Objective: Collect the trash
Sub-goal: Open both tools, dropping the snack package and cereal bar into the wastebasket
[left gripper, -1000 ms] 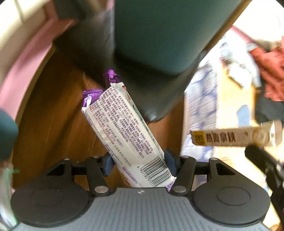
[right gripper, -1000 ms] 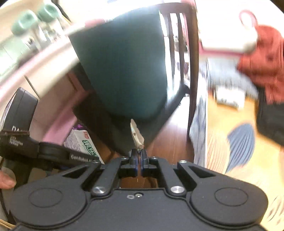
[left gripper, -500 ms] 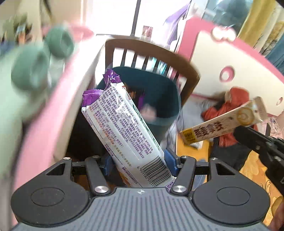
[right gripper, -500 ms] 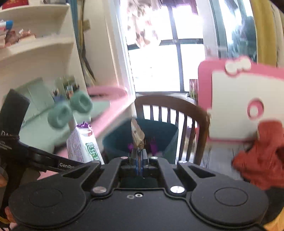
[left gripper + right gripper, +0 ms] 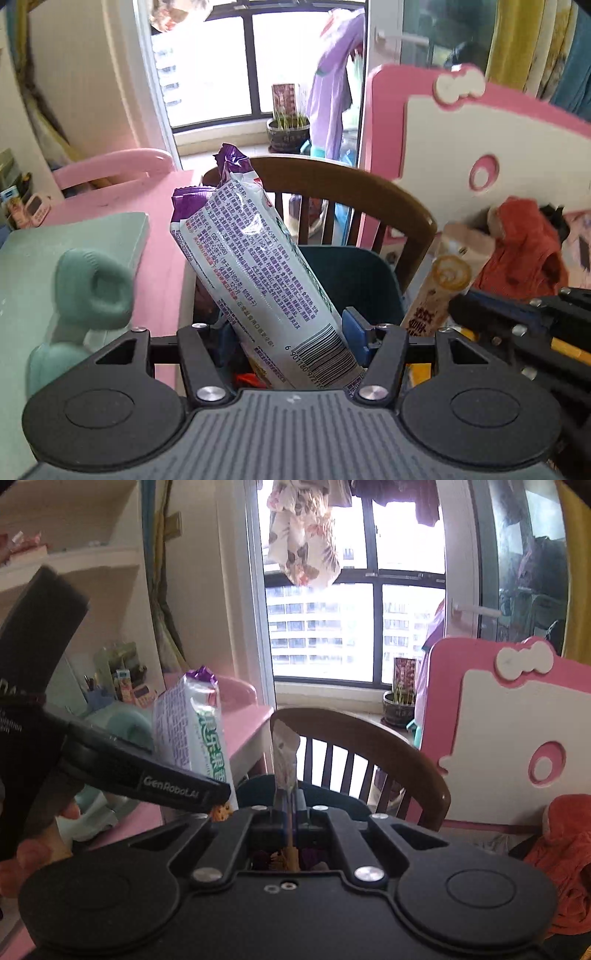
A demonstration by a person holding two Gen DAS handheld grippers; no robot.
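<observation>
Above the dark teal bin (image 5: 354, 273), a white-and-purple snack wrapper (image 5: 258, 273) is held clamped in the left gripper (image 5: 291, 332), and a thin coffee-stick sachet (image 5: 284, 760) is pinched in the right gripper (image 5: 290, 805). Both pieces judged collected but not yet dropped; release into the bin remains. Wooden chair (image 5: 369, 192) stands behind the bin, pink desk (image 5: 122, 199) at its left edge.

You have two grippers (image 5: 290, 338) (image 5: 290, 805) in view, each clamping one piece of trash: one large wrapper (image 5: 258, 280) on the left, one slim sachet (image 5: 441, 284) on the right. Beyond them are one bin (image 5: 354, 273), one chair (image 5: 369, 192) and one desk (image 5: 155, 236).
</observation>
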